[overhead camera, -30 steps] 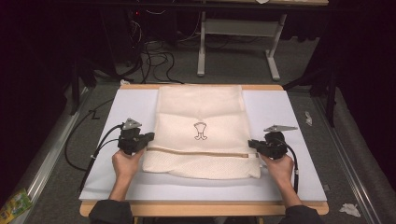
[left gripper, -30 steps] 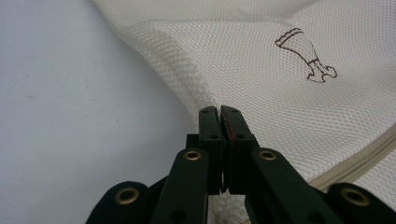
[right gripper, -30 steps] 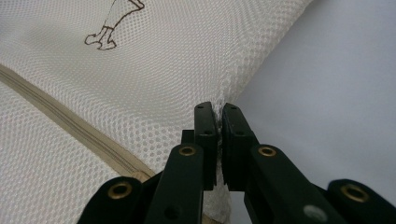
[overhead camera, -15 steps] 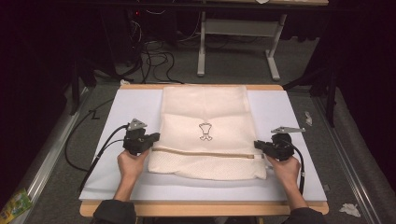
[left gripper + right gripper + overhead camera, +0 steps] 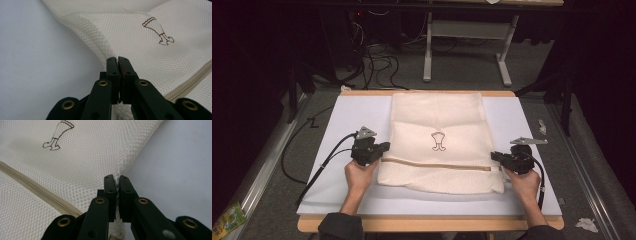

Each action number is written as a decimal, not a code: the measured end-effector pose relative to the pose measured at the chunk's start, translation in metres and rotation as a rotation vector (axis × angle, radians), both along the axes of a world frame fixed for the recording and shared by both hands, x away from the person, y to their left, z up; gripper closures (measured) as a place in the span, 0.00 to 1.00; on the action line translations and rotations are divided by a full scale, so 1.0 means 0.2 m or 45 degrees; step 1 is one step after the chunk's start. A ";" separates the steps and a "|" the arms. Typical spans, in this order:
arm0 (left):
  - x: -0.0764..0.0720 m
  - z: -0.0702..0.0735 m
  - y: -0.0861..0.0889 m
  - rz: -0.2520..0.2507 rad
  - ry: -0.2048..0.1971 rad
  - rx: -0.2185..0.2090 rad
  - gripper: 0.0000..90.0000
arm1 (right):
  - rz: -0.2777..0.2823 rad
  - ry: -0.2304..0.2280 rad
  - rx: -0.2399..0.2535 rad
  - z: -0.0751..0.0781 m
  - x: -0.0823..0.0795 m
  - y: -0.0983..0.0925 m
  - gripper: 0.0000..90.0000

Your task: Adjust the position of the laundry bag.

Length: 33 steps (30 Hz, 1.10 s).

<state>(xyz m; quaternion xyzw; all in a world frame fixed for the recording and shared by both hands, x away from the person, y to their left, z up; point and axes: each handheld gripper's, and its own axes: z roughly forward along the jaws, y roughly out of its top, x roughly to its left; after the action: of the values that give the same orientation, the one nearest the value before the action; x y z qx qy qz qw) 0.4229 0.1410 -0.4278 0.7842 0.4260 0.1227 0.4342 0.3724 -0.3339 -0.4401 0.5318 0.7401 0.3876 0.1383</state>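
A cream mesh laundry bag (image 5: pixel 439 142) with a small brown printed figure (image 5: pixel 438 141) and a beige zipper strip (image 5: pixel 437 165) lies on the white table cover (image 5: pixel 337 125). My left gripper (image 5: pixel 384 148) is shut on the bag's left edge, where the mesh (image 5: pixel 130 37) bunches between the jaws of that gripper (image 5: pixel 117 60). At the bag's right edge my right gripper (image 5: pixel 494 156) is shut too, pinching mesh (image 5: pixel 75 162) at its tips (image 5: pixel 117 178). A hand holds each gripper from the near side.
The wooden table edge (image 5: pixel 432 222) runs along the front. Black cables (image 5: pixel 319 167) trail from the left gripper across the cover and off the table. A metal frame (image 5: pixel 467 45) and wires stand on the floor behind. Paper scraps (image 5: pixel 586 224) lie on the floor at right.
Both grippers have pulled the bag's near part toward the front edge of the table; the folded lower section has slid nearer and the bag lies longer and flatter.
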 end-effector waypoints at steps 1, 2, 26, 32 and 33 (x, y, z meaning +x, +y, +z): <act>0.00 0.00 -0.01 -0.004 -0.001 0.002 0.98 | -0.003 0.002 -0.001 0.00 0.00 -0.01 0.97; 0.00 0.00 -0.02 -0.008 -0.001 0.006 0.98 | -0.004 0.005 0.000 0.00 -0.01 -0.02 0.97; -0.02 -0.07 -0.12 0.004 -0.001 0.085 0.96 | -0.036 0.035 -0.009 -0.07 -0.03 -0.09 0.95; -0.03 -0.09 -0.12 0.006 -0.006 0.137 0.95 | -0.035 0.050 -0.019 -0.09 -0.02 -0.09 0.94; -0.03 -0.09 -0.12 0.006 -0.006 0.137 0.95 | -0.037 0.045 -0.019 -0.09 -0.02 -0.08 0.94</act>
<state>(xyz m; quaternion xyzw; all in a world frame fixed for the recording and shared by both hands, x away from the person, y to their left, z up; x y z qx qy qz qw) 0.4178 0.1167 -0.4463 0.8051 0.4197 0.1483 0.3920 0.3680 -0.3505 -0.4578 0.5483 0.7374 0.3706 0.1350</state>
